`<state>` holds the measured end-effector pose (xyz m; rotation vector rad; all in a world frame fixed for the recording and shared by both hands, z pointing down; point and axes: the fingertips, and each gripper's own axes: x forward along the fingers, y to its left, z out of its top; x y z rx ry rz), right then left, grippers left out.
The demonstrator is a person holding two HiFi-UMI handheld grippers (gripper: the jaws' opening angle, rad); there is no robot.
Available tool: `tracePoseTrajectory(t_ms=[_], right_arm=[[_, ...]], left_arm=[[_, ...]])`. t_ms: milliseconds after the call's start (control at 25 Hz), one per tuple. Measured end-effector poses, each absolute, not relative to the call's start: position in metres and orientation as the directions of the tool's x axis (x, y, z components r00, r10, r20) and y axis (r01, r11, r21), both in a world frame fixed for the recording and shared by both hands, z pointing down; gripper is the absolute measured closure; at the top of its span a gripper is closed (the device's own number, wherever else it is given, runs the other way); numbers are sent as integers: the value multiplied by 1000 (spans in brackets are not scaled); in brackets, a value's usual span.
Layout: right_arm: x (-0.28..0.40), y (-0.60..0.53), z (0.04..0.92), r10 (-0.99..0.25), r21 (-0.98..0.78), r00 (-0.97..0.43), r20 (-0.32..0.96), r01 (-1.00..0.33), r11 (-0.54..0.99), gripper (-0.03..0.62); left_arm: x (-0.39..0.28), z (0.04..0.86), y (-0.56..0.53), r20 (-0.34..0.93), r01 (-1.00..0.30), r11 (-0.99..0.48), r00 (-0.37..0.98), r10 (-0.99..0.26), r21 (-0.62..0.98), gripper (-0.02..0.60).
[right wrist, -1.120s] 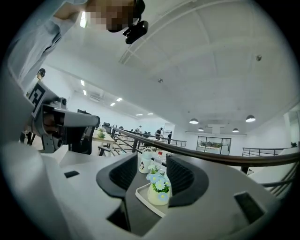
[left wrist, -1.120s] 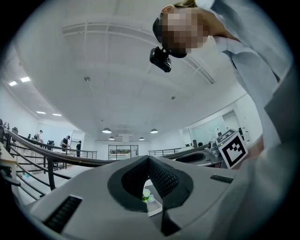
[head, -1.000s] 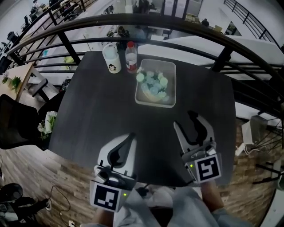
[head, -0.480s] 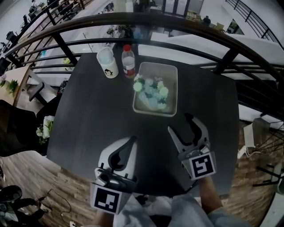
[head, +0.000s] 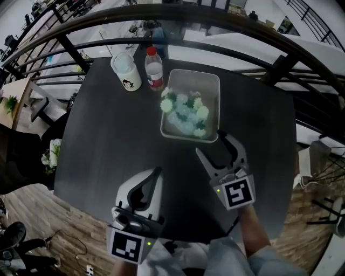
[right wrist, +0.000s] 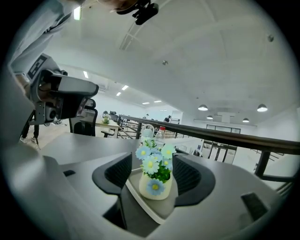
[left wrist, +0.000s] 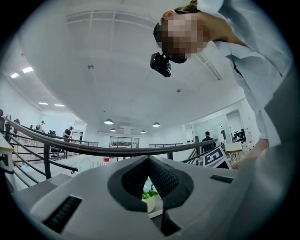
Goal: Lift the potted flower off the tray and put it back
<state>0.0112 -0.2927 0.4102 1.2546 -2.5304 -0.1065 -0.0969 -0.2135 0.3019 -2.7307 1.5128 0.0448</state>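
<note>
The potted flower, blue and white blooms in a small white pot, stands in the grey tray at the far middle of the black table. My right gripper is open, its tips at the tray's near edge; its jaws have just been opening. In the right gripper view the potted flower shows between the fingers but farther off, untouched, on the tray. My left gripper hovers nearer the table's front, shut and empty. Through its slit the left gripper view shows a sliver of the flower.
A white cup and a red-capped clear bottle stand left of the tray. A dark metal railing curves behind the table. Off the table's left edge sits a dark chair beside another flower bunch.
Both grippers moved forward toward the tray. The right one came up to the tray's near edge and its jaws spread wider. The left stayed shut.
</note>
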Motion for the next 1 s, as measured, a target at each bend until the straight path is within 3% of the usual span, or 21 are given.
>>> tracePoseTrajectory(t_ms=[1000], right_arm=[[-9,-366,485,-735,235,-588,337,-704,671,256]], left_arm=[[-97,335,-228,34,-869,-495,495,-868,14,583]])
